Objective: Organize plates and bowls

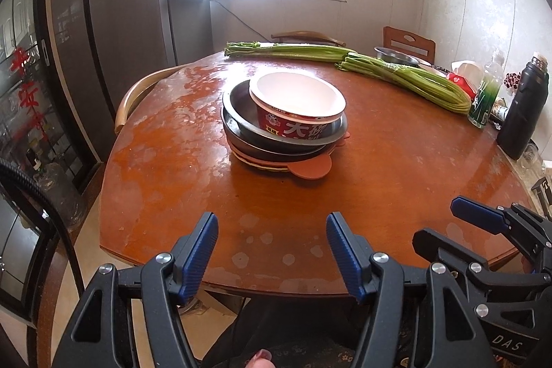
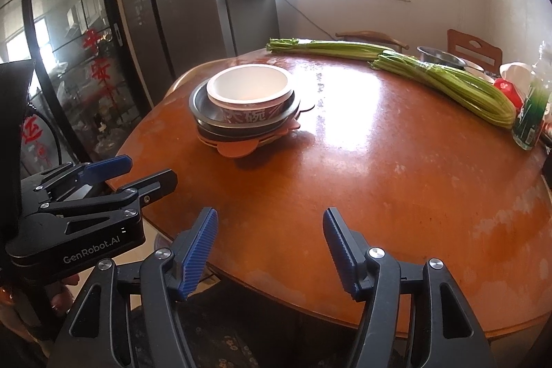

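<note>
Bowl (image 1: 297,104) atop plates (image 1: 276,143), both grippers empty.

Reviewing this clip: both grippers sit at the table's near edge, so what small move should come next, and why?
Probably bring the right gripper forward to the noodle bowl. It tops the stack, nested in the grey dishes, so it must come off first. Both grippers are open and empty; the left gripper is equally far back.

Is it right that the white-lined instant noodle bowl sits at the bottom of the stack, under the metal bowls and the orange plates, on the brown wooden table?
Not quite. The white-lined instant noodle bowl sits on top of the stack, nested in the grey metal bowls, with the flat orange plates at the bottom. The rest holds: the stack stands on the brown wooden table. The left wrist view shows it.
</note>
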`<action>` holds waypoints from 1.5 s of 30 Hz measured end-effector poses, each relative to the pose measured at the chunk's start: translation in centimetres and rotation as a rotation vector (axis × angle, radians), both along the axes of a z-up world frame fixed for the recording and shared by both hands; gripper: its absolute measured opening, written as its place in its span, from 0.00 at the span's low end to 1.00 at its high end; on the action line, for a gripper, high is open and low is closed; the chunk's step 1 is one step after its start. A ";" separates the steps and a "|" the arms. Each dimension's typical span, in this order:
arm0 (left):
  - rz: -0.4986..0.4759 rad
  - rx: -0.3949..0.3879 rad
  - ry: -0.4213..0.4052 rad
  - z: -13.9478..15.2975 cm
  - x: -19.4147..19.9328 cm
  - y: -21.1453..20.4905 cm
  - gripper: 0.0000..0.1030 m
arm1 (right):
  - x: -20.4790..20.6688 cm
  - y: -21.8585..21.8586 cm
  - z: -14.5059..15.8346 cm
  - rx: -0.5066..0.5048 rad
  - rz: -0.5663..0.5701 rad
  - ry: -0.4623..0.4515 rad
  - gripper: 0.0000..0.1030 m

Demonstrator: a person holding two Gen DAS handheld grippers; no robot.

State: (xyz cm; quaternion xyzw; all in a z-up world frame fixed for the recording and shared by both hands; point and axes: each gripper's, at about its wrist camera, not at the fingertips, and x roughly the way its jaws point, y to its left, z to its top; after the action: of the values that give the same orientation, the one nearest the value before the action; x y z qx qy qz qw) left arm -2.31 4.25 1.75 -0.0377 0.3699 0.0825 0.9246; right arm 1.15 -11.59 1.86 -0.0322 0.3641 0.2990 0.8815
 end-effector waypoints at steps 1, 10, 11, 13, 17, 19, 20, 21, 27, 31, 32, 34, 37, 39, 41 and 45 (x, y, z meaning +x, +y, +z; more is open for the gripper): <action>-0.001 0.001 -0.001 0.0 -0.1 0.0 0.63 | 0.0 0.1 0.0 -0.001 -0.001 0.001 0.64; 0.004 -0.001 -0.003 -0.2 -0.4 0.5 0.63 | -0.2 0.2 0.0 -0.002 -0.015 -0.002 0.66; 0.003 -0.001 -0.003 -0.2 -0.4 0.5 0.63 | -0.2 0.2 0.0 -0.004 -0.019 -0.001 0.66; 0.003 -0.001 -0.002 -0.3 -0.5 0.5 0.63 | -0.1 0.1 0.0 -0.005 -0.025 0.000 0.66; 0.003 0.000 -0.001 -0.3 -0.6 0.5 0.63 | -0.2 0.3 -0.1 -0.012 -0.020 -0.001 0.66; 0.004 0.002 -0.001 -0.3 -0.6 0.6 0.63 | -0.3 0.5 -0.1 -0.015 -0.016 0.000 0.67; 0.005 0.002 0.000 -0.3 -0.6 0.6 0.63 | -0.3 0.5 -0.1 -0.017 -0.015 0.000 0.67; 0.007 0.002 0.000 -0.3 -0.6 0.6 0.63 | -0.3 0.6 -0.1 -0.018 -0.013 -0.001 0.67; -0.003 0.004 0.005 -0.5 -0.6 0.5 0.63 | -0.4 0.8 -0.2 -0.026 -0.010 0.000 0.67; -0.004 0.007 0.007 -0.5 -0.7 0.5 0.63 | -0.4 0.8 -0.2 -0.027 -0.011 0.001 0.67; -0.002 0.009 0.008 -0.5 -0.7 0.5 0.63 | -0.4 0.8 -0.2 -0.029 -0.011 0.001 0.67; 0.000 0.010 0.008 -0.6 -0.7 0.5 0.63 | -0.4 0.9 -0.2 -0.032 -0.011 0.003 0.67; 0.000 0.014 0.008 -0.6 -0.7 0.5 0.63 | -0.4 0.9 -0.4 -0.034 -0.012 0.008 0.67; -0.002 0.014 0.007 -0.5 -0.8 0.4 0.63 | -0.4 0.9 -0.4 -0.034 -0.011 0.006 0.67; -0.002 0.013 0.008 -0.6 -0.8 0.4 0.63 | -0.5 0.9 -0.4 -0.036 -0.010 0.004 0.67; -0.001 0.015 0.008 -0.6 -0.8 0.4 0.63 | -0.6 1.0 -0.6 -0.038 -0.003 0.003 0.67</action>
State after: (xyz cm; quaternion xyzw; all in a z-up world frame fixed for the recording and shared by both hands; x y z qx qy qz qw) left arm -3.14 4.65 1.17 -0.0303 0.3731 0.0852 0.9234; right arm 0.55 -10.56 1.28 -0.0480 0.3712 0.2909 0.8805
